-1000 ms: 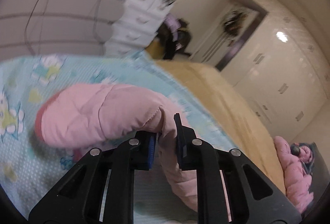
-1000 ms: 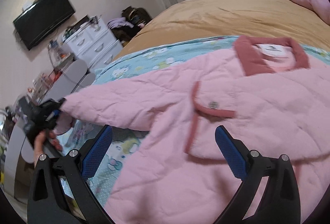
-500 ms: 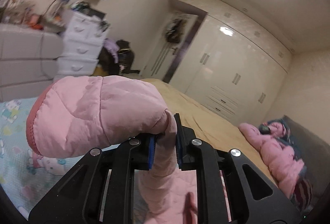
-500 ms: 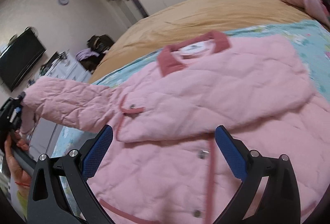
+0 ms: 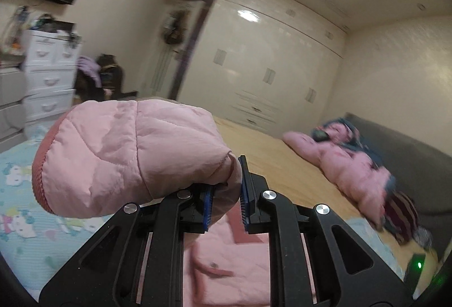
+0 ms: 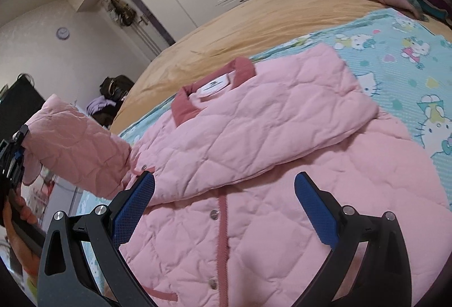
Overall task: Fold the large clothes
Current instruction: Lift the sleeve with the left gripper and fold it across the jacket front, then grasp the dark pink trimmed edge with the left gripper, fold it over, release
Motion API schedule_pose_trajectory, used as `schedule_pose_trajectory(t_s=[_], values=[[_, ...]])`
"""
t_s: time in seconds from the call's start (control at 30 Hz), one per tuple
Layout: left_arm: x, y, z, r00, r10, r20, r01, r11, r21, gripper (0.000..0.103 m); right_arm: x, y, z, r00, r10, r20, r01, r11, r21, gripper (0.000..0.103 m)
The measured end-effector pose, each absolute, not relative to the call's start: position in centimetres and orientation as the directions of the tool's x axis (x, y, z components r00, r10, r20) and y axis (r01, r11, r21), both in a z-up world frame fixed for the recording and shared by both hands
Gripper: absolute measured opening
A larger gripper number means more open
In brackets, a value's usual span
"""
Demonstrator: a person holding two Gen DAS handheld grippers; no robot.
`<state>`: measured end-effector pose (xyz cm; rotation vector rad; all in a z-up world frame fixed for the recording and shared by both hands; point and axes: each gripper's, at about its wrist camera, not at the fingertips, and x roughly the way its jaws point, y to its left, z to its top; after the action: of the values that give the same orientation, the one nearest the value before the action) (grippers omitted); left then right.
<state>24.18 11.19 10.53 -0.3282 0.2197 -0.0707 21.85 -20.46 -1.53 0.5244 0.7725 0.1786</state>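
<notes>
A pink quilted jacket (image 6: 254, 165) with a dark pink collar lies front up on the bed, one sleeve folded across its chest. My left gripper (image 5: 226, 194) is shut on the other sleeve (image 5: 127, 154) near its cuff and holds it raised above the bed; the sleeve (image 6: 73, 148) also shows lifted at the left of the right wrist view. The jacket body (image 5: 231, 264) lies below the left gripper. My right gripper (image 6: 223, 202) is open and empty, hovering over the jacket's buttoned front.
A teal cartoon-print sheet (image 6: 401, 52) covers the near part of the bed over a tan bedspread (image 6: 254, 16). Another pink coat (image 5: 347, 165) lies heaped by the grey headboard (image 5: 409, 160). White drawers (image 5: 48, 75) and a wardrobe (image 5: 268, 72) stand beyond.
My left gripper has lifted the sleeve higher and carried it toward the jacket body. The right gripper has shifted over the jacket's front and stayed open.
</notes>
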Motion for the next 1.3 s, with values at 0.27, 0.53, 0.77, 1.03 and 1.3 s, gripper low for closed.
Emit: schedule_pose_trajectory(t_s=[0.27,0.53,0.77,1.03,1.3], values=[[26.9,2.7,6.3,0.908,-0.260,-0.328,0.207,0.960,-0.188,0.009,21.5,-23.4,-2.1,0.730,0.287,-0.621,0.115,0.843,0.525,0.099],[28.6,-2.9,1.0,0.826,-0.275,-0.492,0.308,0.951,-0.016,0.009,20.7,-26.9,-3.0,0.743,0.227,-0.630,0.202,0.821,0.534,0.099],[29.5,-5.4,-3.5,0.738,-0.291,-0.609,0.393,0.919,0.038,0.010,21.1,-28.6,-2.6,0.751,0.217,-0.624,0.215,0.813,0.541,0.099],[30.1,-5.4,-6.4,0.640,-0.388,-0.663,0.454,0.887,-0.080,0.017,26.7,-27.7,4.7,0.781,0.272,-0.563,0.063,0.861,0.504,0.099],[29.0,-5.3,-3.9,0.641,-0.451,-0.621,0.483,0.866,-0.130,0.077,28.1,-23.8,7.3,0.769,0.321,-0.553,-0.043,0.889,0.456,0.099]])
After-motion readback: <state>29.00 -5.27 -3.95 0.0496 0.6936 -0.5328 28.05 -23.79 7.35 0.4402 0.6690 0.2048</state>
